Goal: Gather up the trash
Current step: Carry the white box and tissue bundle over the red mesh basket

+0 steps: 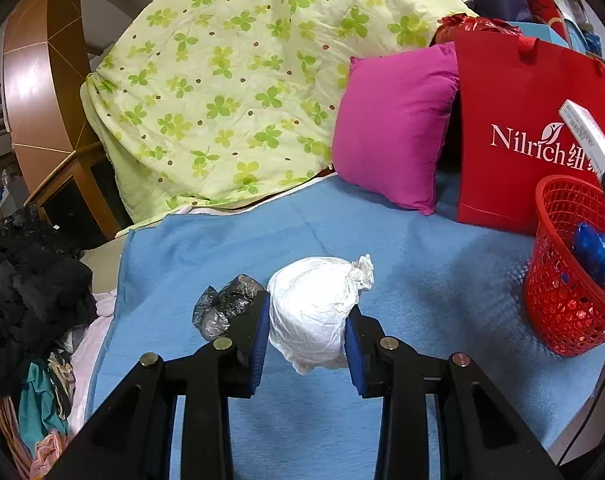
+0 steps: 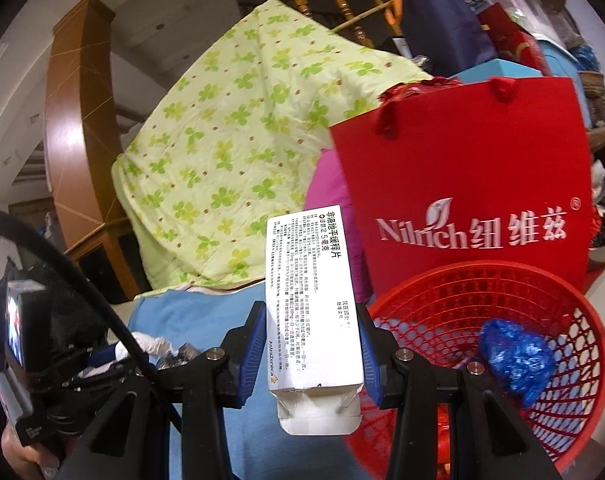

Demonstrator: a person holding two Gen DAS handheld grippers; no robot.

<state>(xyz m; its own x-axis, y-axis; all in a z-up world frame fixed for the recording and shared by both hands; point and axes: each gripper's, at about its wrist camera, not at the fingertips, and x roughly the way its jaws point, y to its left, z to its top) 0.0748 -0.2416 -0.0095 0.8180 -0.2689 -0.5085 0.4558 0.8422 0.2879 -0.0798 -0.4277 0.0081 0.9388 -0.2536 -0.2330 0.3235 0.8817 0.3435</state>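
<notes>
Both tongs loaded here! The left tongs (image 1: 307, 334) are clenched on the white wad (image 1: 316, 312), low centre of the frame over the blue blanket (image 1: 422, 264). The right tongs (image 2: 312, 354) grip the medicine box (image 2: 308, 292) just left of the red basket (image 2: 542, 292). Best play, I'd say: carry the box fully over the rim before releasing, since it stands tall and could tip outside. The grey wad (image 1: 226, 304) lies on the blanket beside the left tongs.

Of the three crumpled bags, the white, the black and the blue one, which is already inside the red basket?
The blue bag lies inside the red basket. The white bag sits between the left gripper's pads, and the black bag lies on the blue blanket.
</notes>
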